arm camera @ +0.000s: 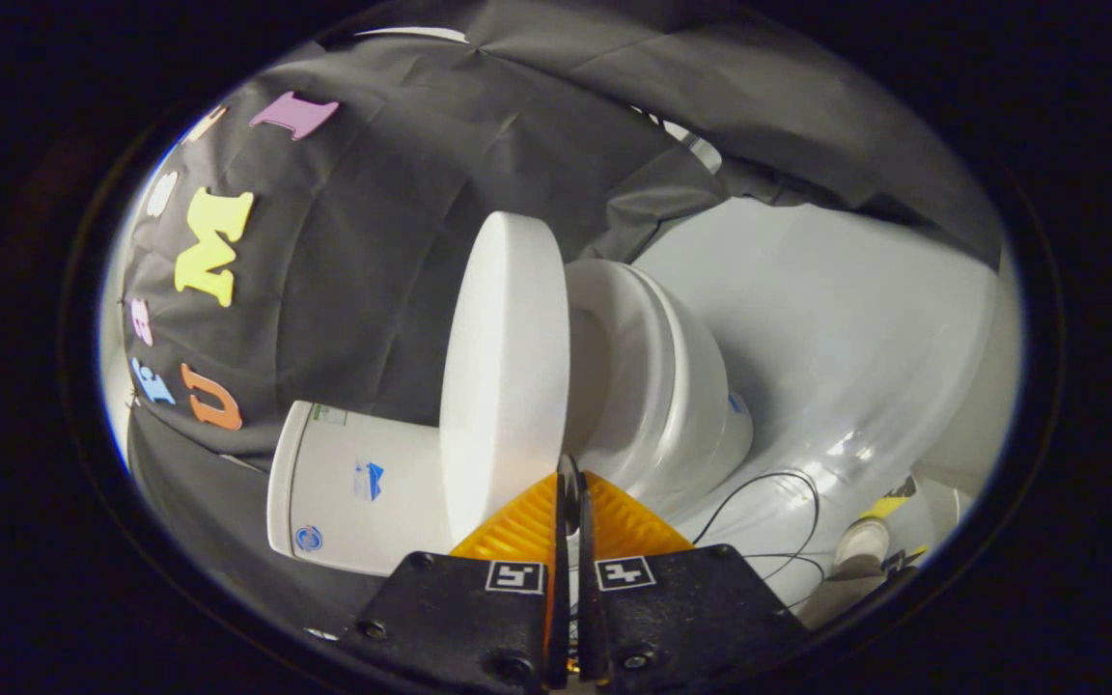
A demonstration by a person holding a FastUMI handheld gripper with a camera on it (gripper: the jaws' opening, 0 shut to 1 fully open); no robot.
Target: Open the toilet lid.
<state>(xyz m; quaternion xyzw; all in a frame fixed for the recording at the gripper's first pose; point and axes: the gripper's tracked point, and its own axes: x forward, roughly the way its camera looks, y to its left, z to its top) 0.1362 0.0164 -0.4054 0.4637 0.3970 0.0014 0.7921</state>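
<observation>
1. Fingers (570, 483) of the gripper lie nearly pressed together, with only a thin slit between them, and their tips sit at the lower rim of the toilet lid (503, 372).
2. Whether the tips pinch the lid's edge or merely touch it cannot be told, as the rim meets them right at the slit.
3. Seen along the fingers, the view is rolled to one side, so the whole toilet appears lying over.
4. That white lid is lifted away from the seat, its broad flat face turned toward the camera and a wedge of shadow showing between it and the seat.
5. Just beyond the lid on the right is the toilet seat (628, 328), a white ring atop the rounded bowl (686, 405).
6. On the lid's other side sits the white tank (353, 483), which carries small stickers.
7. Behind the tank and lid hangs the black cloth wall (392, 222) of the booth.
8. Under the bowl spreads a pale glossy floor (836, 328).
9. Thin black cables (788, 492) curl across that floor right of the fingers.
10. Near the cables, a pale round object (863, 541) lies on the floor; what it is cannot be told.
</observation>
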